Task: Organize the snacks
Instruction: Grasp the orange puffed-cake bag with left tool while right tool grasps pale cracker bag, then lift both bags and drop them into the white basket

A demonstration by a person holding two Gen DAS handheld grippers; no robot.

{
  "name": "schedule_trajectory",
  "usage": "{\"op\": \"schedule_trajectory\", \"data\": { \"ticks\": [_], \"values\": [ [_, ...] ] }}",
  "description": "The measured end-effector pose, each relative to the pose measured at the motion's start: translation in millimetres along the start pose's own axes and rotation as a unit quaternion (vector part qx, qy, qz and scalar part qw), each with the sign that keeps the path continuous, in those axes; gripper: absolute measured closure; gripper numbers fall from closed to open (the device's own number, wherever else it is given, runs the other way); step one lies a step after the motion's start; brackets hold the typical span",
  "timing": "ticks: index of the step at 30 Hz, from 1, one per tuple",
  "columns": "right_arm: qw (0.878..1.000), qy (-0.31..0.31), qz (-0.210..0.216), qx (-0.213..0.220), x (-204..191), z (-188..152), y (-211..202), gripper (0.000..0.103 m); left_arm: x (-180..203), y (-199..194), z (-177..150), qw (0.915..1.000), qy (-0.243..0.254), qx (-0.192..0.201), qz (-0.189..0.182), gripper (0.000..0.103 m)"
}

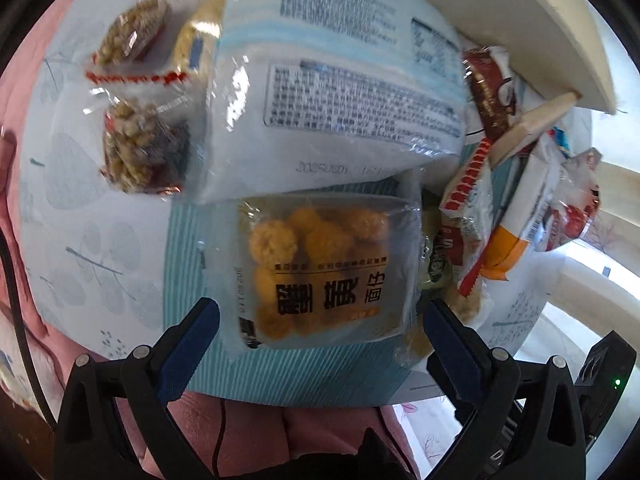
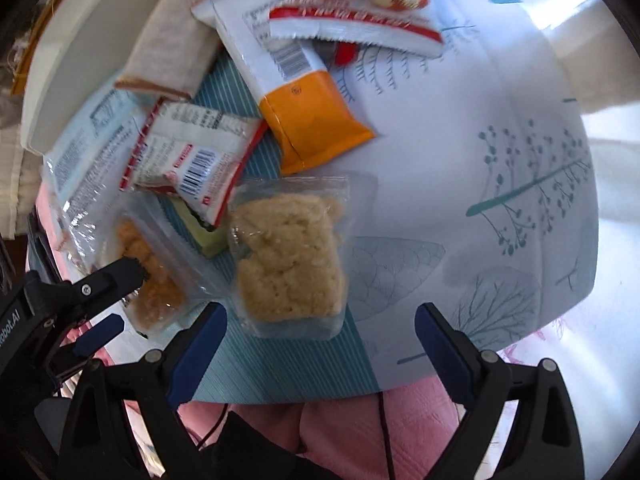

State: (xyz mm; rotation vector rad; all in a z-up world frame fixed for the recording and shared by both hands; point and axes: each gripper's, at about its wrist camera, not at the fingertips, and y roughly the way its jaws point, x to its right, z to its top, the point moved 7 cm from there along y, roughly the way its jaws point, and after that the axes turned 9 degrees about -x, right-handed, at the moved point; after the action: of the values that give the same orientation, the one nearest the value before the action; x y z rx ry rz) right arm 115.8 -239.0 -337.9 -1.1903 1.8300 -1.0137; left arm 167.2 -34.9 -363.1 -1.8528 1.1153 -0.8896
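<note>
Glossy clear plastic wraps the fried-ball packet (image 1: 320, 268); the gripper fingers (image 1: 188, 344) look ribbed matt rubber.

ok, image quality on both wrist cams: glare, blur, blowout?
Left wrist: glare streaks on the big clear bag, nut packets motion-blurred, window side at right blown out. Right wrist: tablecloth washed out at right, rice cake packet fairly sharp; strong fisheye bending in both.

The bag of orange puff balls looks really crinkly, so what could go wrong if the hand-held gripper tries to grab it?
Two risks:
1. The orange puff bag lies flat between the open fingers of the left hand-held gripper; a hard squeeze could crush the puffs.
2. Its far edge seems tucked under the big white bag, with clear wrap alongside, so lifting might drag those neighbours.
</note>
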Motion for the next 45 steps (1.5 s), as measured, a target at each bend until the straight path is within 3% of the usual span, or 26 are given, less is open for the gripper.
{"op": "schedule_trajectory", "data": {
  "ticks": [3, 10, 15, 23, 27, 30, 32, 38, 45],
  "values": [
    [1.0, -0.019, -0.011, -0.023, 0, 4, 8, 0.015, 2, 10, 2, 0.9998, -0.014, -0.007, 0.011, 0.002],
    [0.996, -0.068, -0.016, -0.054, 2, 25, 14, 0.02, 5, 29, 8, 0.9977, -0.047, -0.009, 0.048, 0.0],
    [0.994, -0.089, -0.006, -0.07, -7, 37, 9, 0.026, 10, 36, 9, 0.9958, -0.057, -0.009, 0.071, 0.0],
    [0.99, -0.108, 0.024, -0.092, -31, 47, 18, 0.045, 14, 39, 9, 0.996, -0.053, 0.001, 0.072, 0.0],
    [0.99, -0.11, 0.025, -0.085, -40, 43, 23, 0.048, 3, 43, 8, 0.9935, -0.052, 0.007, 0.101, 0.0],
    [0.991, -0.099, 0.041, -0.079, -41, 38, 21, 0.053, -1, 41, 5, 0.9952, -0.056, 0.017, 0.079, 0.011],
    [0.993, -0.089, 0.044, -0.071, -40, 33, 20, 0.055, -5, 36, 0, 0.9957, -0.054, 0.024, 0.072, 0.027],
    [0.996, -0.05, 0.053, -0.048, -30, 25, 16, 0.061, -23, 31, -18, 0.9978, -0.019, 0.022, 0.059, 0.033],
    [0.997, 0.008, 0.079, -0.017, -25, 0, 17, 0.064, -65, 26, -39, 0.9975, -0.025, -0.001, 0.065, 0.033]
  ]
}}
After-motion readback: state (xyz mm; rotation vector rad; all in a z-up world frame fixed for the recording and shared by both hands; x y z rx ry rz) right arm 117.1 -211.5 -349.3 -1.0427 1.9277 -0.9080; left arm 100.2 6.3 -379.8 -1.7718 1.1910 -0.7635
